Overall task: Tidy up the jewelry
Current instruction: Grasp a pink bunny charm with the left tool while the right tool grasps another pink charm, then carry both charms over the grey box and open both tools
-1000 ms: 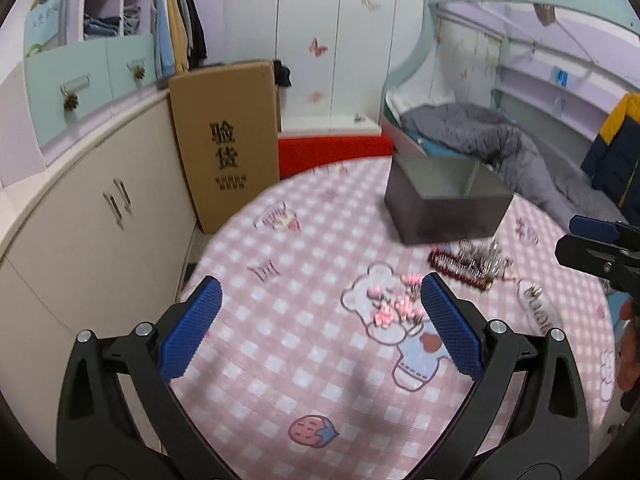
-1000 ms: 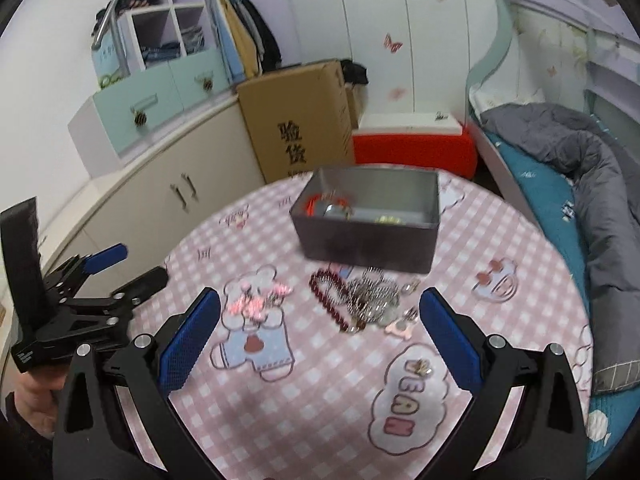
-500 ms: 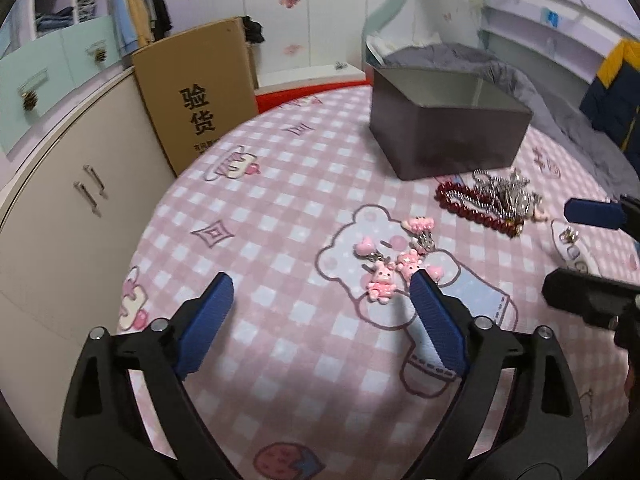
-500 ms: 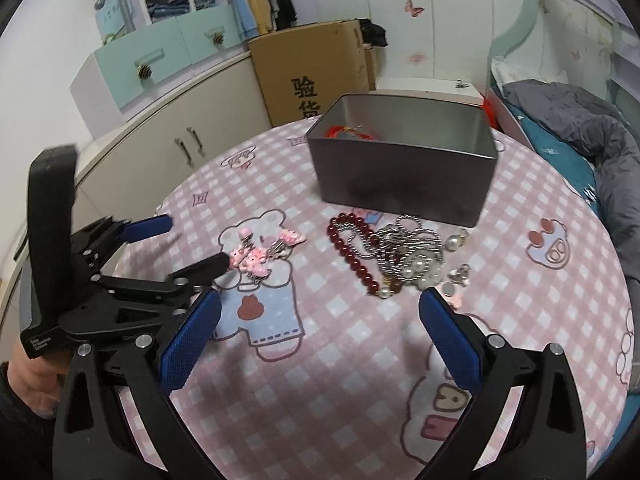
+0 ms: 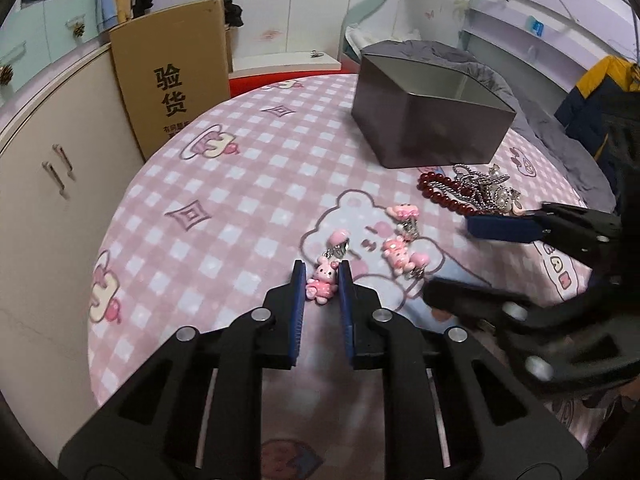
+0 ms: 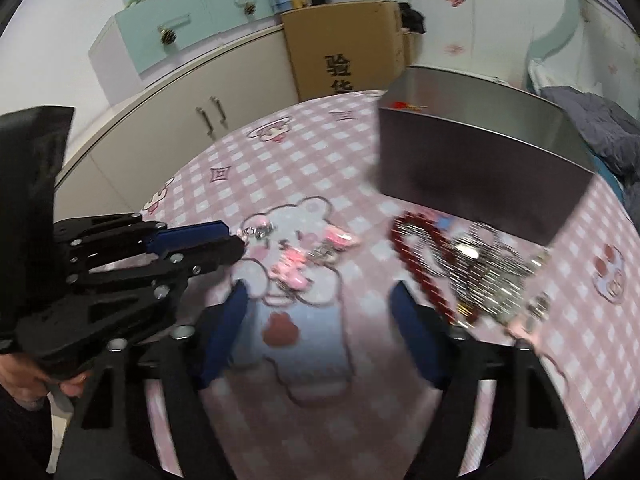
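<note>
My left gripper (image 5: pixel 322 270) is shut on a pink bunny charm (image 5: pixel 321 282) on the pink checked tablecloth; it also shows in the right wrist view (image 6: pixel 236 240). More pink charms (image 5: pixel 401 254) lie just right of it. A dark red bead bracelet (image 5: pixel 442 196) and a tangle of silver chains (image 5: pixel 482 190) lie before the grey metal box (image 5: pixel 430 118). My right gripper (image 6: pixel 320 304) is open, low over the cloth, with the pink charms (image 6: pixel 294 266) just beyond its fingertips and the bracelet (image 6: pixel 424 268) to its right. The right view is blurred.
The round table (image 5: pixel 224 216) drops off at left toward cream cabinets (image 5: pixel 48 184). A cardboard carton (image 5: pixel 172 76) stands behind the table. A bed with a grey duvet (image 5: pixel 472 62) lies behind the box. Something red lies inside the box (image 6: pixel 404 105).
My left gripper has come down and closed on the pink bunny charm. My right gripper has moved lower and left, toward the other pink charms.
</note>
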Motion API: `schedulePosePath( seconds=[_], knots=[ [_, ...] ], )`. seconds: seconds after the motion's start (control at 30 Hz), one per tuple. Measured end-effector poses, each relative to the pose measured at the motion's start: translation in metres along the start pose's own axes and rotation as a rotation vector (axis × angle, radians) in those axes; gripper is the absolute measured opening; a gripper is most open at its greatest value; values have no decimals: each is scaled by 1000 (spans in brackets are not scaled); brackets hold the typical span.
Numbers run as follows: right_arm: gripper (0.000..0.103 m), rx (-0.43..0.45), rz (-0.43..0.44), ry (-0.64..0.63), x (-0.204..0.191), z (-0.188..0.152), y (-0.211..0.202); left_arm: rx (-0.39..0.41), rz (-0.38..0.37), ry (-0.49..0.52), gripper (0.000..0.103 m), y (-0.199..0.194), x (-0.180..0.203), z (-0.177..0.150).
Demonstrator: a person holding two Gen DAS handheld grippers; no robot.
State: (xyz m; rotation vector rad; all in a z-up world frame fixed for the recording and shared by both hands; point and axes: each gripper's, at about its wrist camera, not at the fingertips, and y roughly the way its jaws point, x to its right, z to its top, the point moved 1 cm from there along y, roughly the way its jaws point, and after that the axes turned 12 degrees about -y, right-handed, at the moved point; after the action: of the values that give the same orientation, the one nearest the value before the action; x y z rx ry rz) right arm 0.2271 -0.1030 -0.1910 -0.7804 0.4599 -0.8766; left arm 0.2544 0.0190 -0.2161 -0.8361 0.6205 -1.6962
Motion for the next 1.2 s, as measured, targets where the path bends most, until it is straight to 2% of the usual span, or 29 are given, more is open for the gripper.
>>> schedulePosePath(
  seconds=[0.07,0.13,0.17,0.23,0.53,0.8,1.07,1.2],
  knots=[
    [51,-4,-12,-37,-8,5,8,-1,-3,-13,16,-2,-4,-1],
    [37,-16,-45,-95,-17,9,12,0,-9,-21,16,-6,-5,-3],
    [21,-18,-48,-106,-18,10,12,2,-11,-23,16,-7,-6,-3],
    [13,-14,-27,-102,-17,9,11,10,-23,-26,16,-13,-5,-3],
    [12,73,44,-5,0,-1,-30,65,-73,-21,16,-41,6,8],
    [12,177,56,56,23,11,-76,123,-111,3,16,-63,20,27],
    [12,280,-36,33,55,45,-127,196,-150,58,16,-78,46,61],
    [12,328,-82,18,73,67,-147,229,-179,65,16,-79,59,92]
  ],
)
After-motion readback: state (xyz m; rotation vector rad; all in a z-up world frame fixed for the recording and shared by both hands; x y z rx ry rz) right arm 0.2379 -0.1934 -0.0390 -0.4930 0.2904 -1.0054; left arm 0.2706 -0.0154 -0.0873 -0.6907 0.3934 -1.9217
